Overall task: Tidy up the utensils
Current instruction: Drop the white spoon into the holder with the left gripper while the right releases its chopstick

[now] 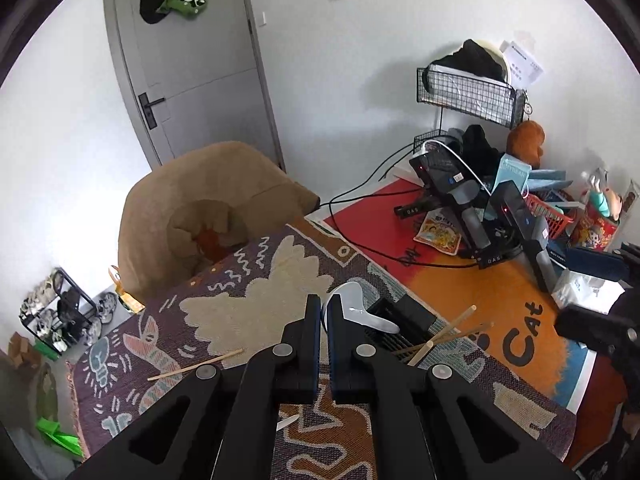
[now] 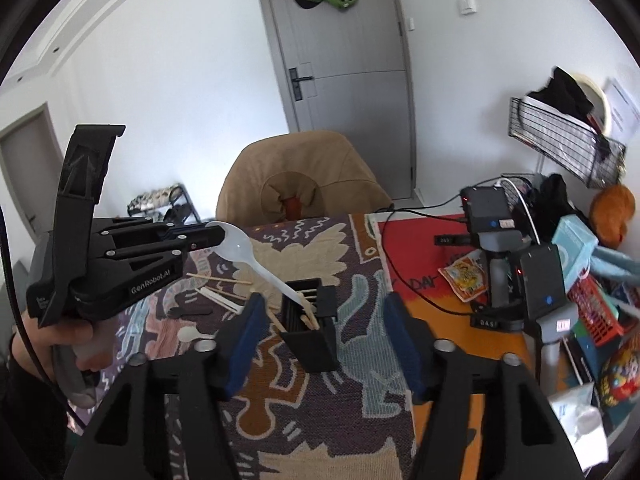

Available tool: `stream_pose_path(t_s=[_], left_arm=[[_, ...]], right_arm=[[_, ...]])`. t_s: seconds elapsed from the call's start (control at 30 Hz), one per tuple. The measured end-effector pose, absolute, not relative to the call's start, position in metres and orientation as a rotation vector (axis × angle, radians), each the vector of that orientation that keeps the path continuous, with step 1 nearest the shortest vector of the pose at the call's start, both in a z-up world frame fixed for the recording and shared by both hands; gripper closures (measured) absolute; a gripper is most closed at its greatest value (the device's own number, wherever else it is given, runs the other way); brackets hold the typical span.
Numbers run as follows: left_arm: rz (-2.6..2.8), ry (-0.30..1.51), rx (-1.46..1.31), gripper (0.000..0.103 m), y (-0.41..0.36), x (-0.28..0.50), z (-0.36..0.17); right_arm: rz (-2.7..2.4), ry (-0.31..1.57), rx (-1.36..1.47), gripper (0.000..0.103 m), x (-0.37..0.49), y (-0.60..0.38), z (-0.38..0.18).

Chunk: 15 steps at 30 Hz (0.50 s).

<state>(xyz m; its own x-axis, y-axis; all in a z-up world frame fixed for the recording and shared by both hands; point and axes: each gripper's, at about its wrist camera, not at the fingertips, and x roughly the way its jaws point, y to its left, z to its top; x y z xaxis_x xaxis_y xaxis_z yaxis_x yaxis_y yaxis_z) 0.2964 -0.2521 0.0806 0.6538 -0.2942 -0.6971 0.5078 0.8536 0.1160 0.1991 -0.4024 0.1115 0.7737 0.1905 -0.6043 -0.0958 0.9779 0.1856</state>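
A patterned rug [image 2: 352, 240] covers the table, with an orange mat [image 2: 448, 320] at its 3 o'clock side and a tan chair [image 2: 300, 168] beyond its 12 o'clock edge, a grey door [image 2: 344, 80] behind that. In the right wrist view a person's hand [image 2: 60, 344] at 9 o'clock grips the left gripper [image 2: 218, 236], whose jaws are pressed together on the bowl of a white spoon [image 2: 240, 250]; the spoon's handle slants down toward 4 o'clock and its tip reaches into the black holder [image 2: 316, 340]. The holder stands upright on the rug at picture centre, with a few wooden chopsticks [image 2: 308, 316] leaning in it. The right gripper [image 2: 326, 340] is spread wide, its blue pads either side of the holder and touching nothing; nothing is pinched between them. More chopsticks [image 2: 218, 284] lie loose on the rug at 9 o'clock of the holder, near a small white spoon [image 2: 192, 335] and a dark utensil [image 2: 188, 313] lying flat. In the left wrist view the left gripper [image 1: 325, 312] shows the spoon [image 1: 352, 304] clamped at its tip, the holder [image 1: 400, 320] just past it at 2 o'clock with chopsticks [image 1: 448, 332] sticking out, and one single chopstick [image 1: 196, 366] lying on the rug at 9 o'clock.
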Motion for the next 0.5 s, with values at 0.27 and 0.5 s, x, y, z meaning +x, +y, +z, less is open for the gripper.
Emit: stream_pose_path(t_s=[0.27,0.5], left_arm=[[-0.533,0.794,0.216,0.073,-0.253,0.303,0.075],[-0.536,0.779,0.131,0.022,-0.235,0.300,0.069]], right_arm=[[0.076,0.668,0.251,0.010,0.191,-0.420,0.060],[0.058,0.664,0.344,0.000,0.185,-0.420,0.019]])
